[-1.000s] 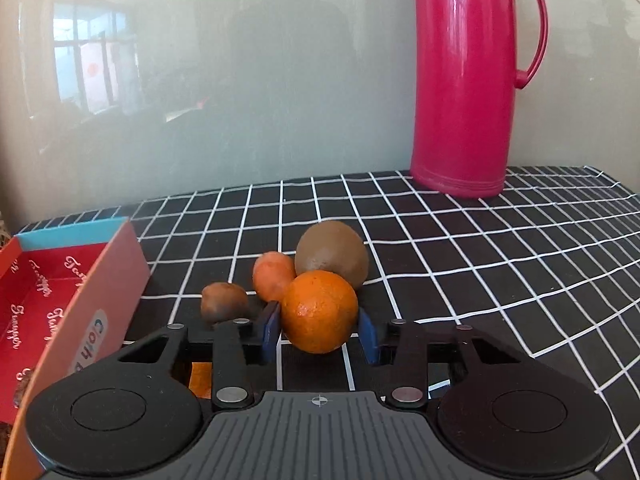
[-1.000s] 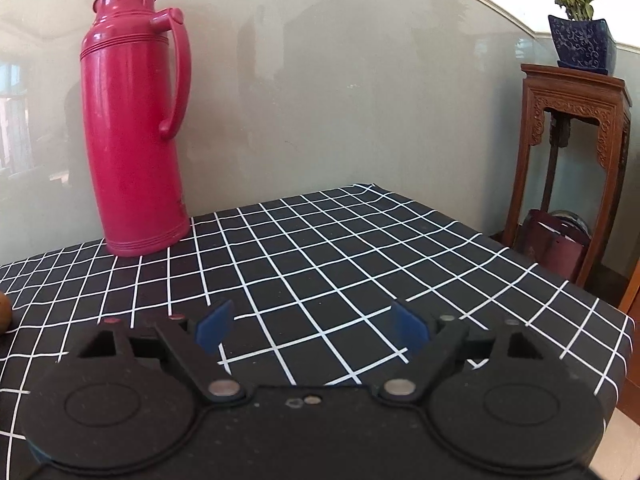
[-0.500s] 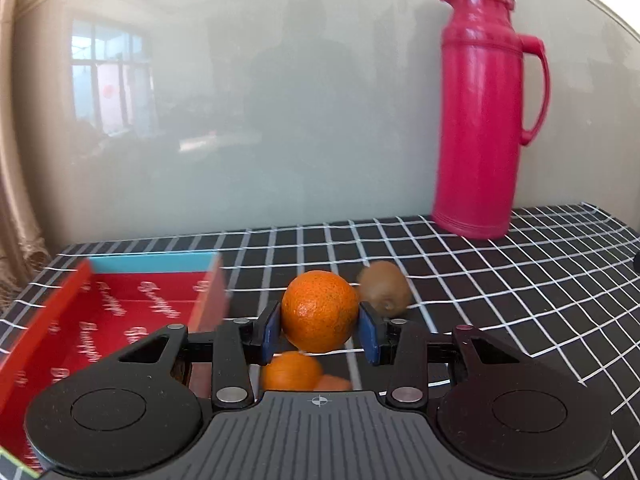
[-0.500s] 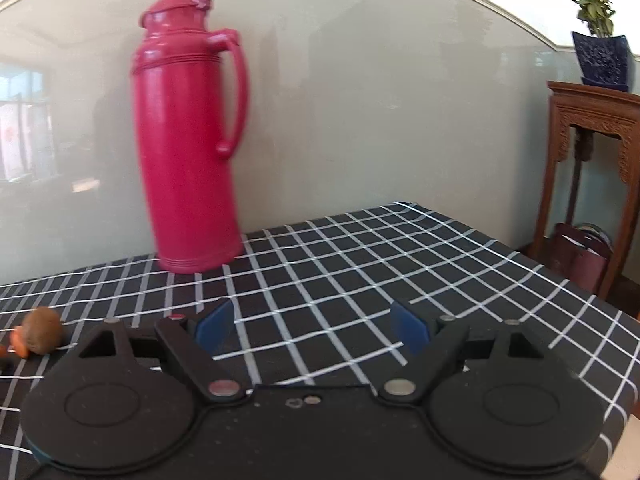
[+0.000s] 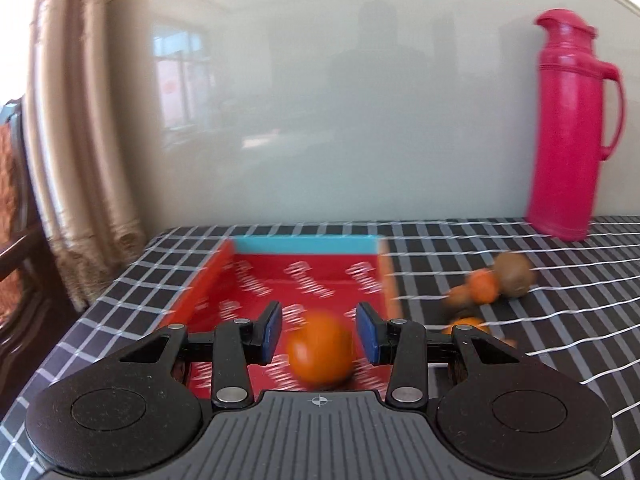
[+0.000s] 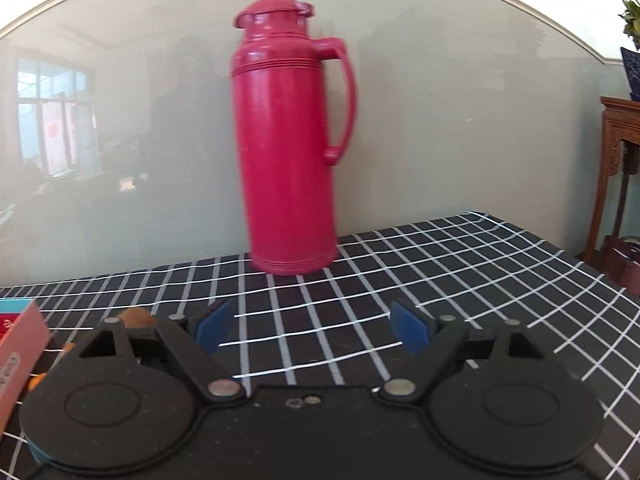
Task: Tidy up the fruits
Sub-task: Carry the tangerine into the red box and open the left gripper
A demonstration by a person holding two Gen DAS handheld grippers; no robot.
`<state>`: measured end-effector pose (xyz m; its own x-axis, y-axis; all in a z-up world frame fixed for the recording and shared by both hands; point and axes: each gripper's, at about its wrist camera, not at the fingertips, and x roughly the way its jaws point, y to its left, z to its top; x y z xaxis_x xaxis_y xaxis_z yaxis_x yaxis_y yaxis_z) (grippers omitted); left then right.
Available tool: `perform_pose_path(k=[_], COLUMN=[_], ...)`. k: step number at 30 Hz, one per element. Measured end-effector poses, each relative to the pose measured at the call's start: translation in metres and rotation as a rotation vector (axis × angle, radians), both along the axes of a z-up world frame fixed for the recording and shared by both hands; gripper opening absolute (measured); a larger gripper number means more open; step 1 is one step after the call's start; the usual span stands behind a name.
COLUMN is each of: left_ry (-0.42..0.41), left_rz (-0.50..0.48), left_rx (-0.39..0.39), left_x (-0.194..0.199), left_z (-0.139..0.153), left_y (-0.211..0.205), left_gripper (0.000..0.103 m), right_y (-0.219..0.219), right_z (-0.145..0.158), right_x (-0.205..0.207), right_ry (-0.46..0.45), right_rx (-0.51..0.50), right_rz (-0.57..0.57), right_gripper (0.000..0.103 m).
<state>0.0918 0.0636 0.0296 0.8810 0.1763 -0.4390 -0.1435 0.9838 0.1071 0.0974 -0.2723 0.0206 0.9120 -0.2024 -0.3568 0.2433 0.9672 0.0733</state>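
The left gripper (image 5: pixel 320 332) was set to a narrow opening, its blue pads (image 5: pixel 273 332) flanking a round orange (image 5: pixel 320 356). The orange sat low between the pads, over the near part of the box (image 5: pixel 304 245). Because the fruit was smeared by blur, contact between pads and peel could not be confirmed. The box was a shallow open cardboard tray with a red printed interior and a light blue far wall. It rested on the tablecloth (image 5: pixel 560 320), black with a white grid.

The left wrist view alone showed the remaining fruit to the right of the box. A brown oval kiwi (image 5: pixel 514 280) lay against a small orange fruit (image 5: pixel 482 287), with further pieces blurred in front of them. It also showed a pleated beige curtain (image 5: pixel 80 160) at the left.

The right gripper (image 6: pixel 316 324) stood wide apart with only tablecloth between its pads. The right wrist view placed the tall, smooth red plastic thermos (image 6: pixel 288 152) at centre, upright, handle to the right. Only this view showed a carved wooden stand (image 6: pixel 620 160) at the right edge.
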Motion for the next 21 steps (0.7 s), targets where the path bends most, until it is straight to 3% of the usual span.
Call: perform_pose_path(k=[8, 21], left_ry=[0.021, -0.037], left_rz=[0.091, 0.101], left_rx=[-0.033, -0.084], left_x=[-0.005, -0.021], left_z=[-0.01, -0.002], left_y=[0.048, 0.053], left_gripper=[0.041, 0.042], right_y=[0.041, 0.04], right_z=[0.001, 0.001], right_x=[0.003, 0.003], right_ry=[-0.003, 0.001], right_rx=[-0.038, -0.041], right_rz=[0.074, 0.076], right_gripper=[0.085, 0.087])
